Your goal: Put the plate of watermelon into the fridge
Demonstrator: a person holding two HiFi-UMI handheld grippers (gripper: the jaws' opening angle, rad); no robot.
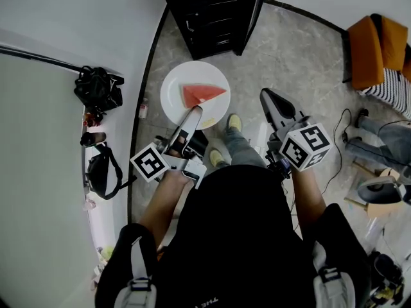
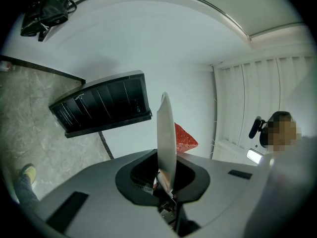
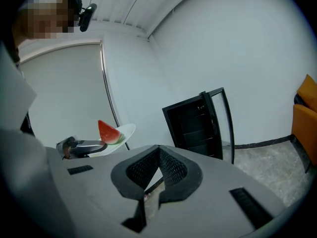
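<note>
The left gripper (image 1: 194, 111) clamped the rim of the round white plate (image 1: 176, 88) bearing 1 red watermelon wedge (image 1: 202, 95), just before the black fridge (image 1: 212, 11), its glass door (image 3: 224, 128) open. The right gripper (image 1: 272, 99), jaws together and empty, hung beside; an orange chair (image 1: 376, 40) stood well apart.

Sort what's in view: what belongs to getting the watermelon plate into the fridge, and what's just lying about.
Job: plate, gripped by the left gripper; watermelon slice on it; black fridge, door open; right gripper, shut, empty.
Lying about: black bags; orange seat.
</note>
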